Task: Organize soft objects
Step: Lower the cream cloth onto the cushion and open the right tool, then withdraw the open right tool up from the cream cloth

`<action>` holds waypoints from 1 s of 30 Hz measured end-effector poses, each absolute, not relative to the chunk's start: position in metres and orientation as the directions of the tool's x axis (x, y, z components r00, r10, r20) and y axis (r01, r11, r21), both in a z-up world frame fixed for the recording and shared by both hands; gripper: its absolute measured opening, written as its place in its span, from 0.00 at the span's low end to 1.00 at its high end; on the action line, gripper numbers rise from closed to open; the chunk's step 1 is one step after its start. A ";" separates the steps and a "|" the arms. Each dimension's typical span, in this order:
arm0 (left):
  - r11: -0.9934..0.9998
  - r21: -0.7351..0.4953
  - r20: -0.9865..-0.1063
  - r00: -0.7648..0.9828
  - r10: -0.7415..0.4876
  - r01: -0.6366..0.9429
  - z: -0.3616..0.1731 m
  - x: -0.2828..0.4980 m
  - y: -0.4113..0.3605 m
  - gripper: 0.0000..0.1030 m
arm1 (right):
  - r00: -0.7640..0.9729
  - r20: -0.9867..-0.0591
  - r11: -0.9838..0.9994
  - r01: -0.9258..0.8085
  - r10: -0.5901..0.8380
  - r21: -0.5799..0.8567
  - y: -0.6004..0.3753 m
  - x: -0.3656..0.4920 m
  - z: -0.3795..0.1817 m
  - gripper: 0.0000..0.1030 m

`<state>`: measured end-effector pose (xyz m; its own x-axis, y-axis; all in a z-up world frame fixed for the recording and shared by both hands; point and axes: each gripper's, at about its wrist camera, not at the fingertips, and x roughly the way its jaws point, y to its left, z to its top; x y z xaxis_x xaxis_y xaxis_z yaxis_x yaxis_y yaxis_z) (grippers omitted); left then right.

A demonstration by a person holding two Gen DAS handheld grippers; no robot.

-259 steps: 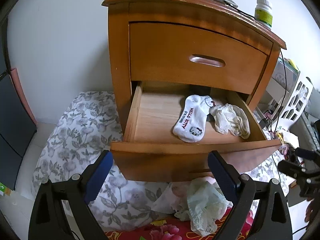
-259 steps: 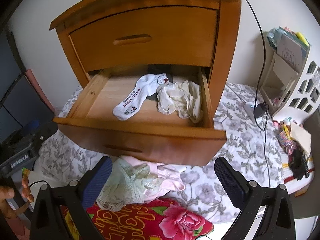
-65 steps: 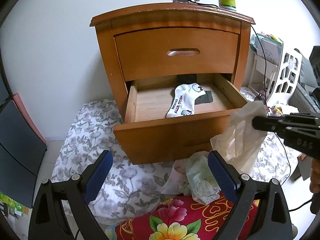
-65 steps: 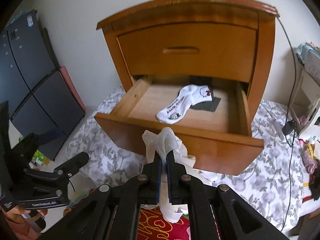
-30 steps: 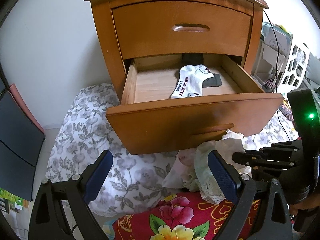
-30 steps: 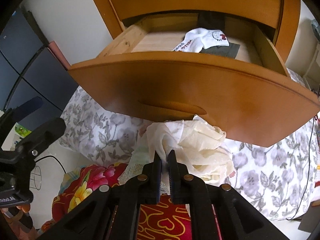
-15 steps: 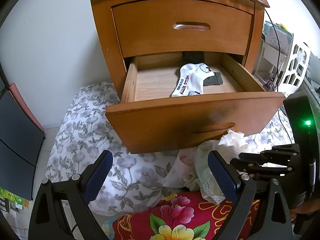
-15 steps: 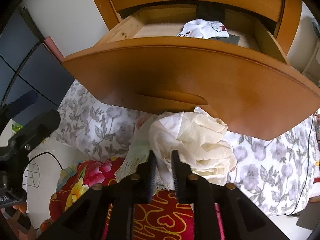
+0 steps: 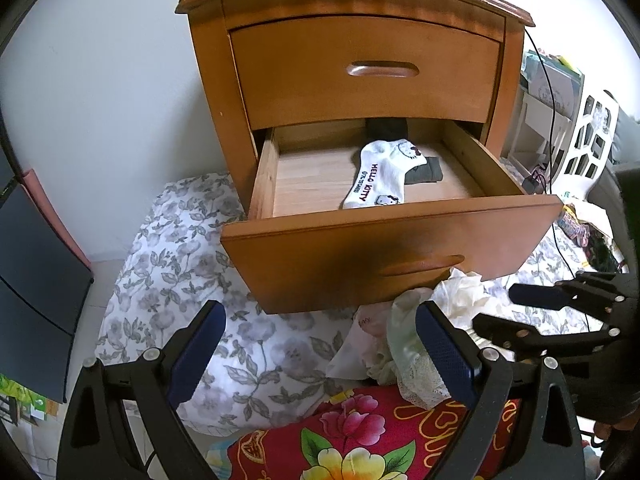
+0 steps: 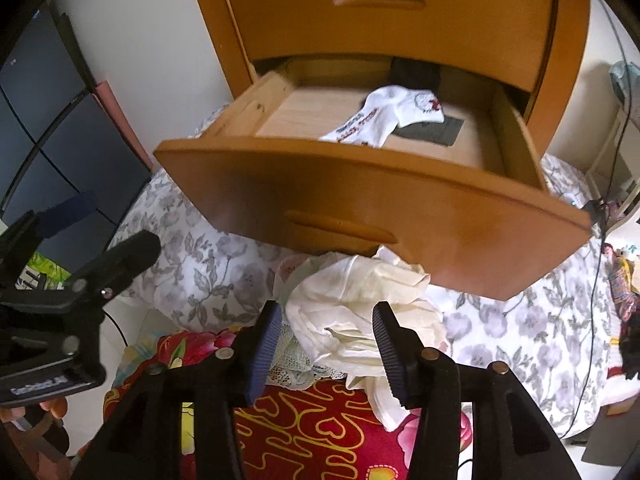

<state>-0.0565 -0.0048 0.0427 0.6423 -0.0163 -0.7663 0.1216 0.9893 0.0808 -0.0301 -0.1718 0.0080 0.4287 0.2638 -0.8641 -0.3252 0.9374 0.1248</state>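
There is one brown wooden nightstand [image 9: 360, 80] with two drawers. The top drawer is shut. The bottom drawer [image 9: 392, 248] is pulled out. Inside it lies one white sock with cartoon writing [image 9: 378, 180], resting partly on one flat dark grey cloth [image 9: 426, 170].

On the floor just below the drawer front is a small pile of soft things: one crumpled cream cloth [image 10: 360, 312], one pale green piece with a lace edge [image 9: 408, 344] and one pinkish piece [image 9: 368, 320]. They rest where a grey flowered sheet [image 9: 180, 272] meets a red flowered blanket [image 9: 360, 440].

There are two grippers. The right gripper [image 10: 326, 340] has its blue pads apart on either side of the cream cloth, not pressing it. Its jaws have just been opening. A second ago they were pinched tight on a fold of this cloth; now the cloth sits loose on the pile. A couple of seconds ago it hung in the air from that gripper, and before that it lay in the drawer beside the sock.

The left gripper [image 9: 320, 344] is spread wide with nothing in it, just as before.
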 end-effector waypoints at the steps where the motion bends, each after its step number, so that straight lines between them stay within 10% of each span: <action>1: 0.990 0.081 -0.765 0.644 -0.014 0.118 0.044 -0.057 -0.004 0.93 | 0.439 -0.860 0.940 -0.320 0.260 0.120 -0.173 -0.031 0.012 0.53; 30: 0.994 0.077 -0.769 0.640 0.008 0.080 0.042 -0.055 -0.002 0.93 | 0.547 -0.822 0.986 -0.138 0.158 0.097 -0.225 -0.035 0.043 1.00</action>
<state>-0.0545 -0.0018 0.0421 0.6397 0.0080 -0.7685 0.0795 0.9939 0.0766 -0.0345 -0.2250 0.0427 0.5466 0.1576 -0.8224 -0.1382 0.9856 0.0971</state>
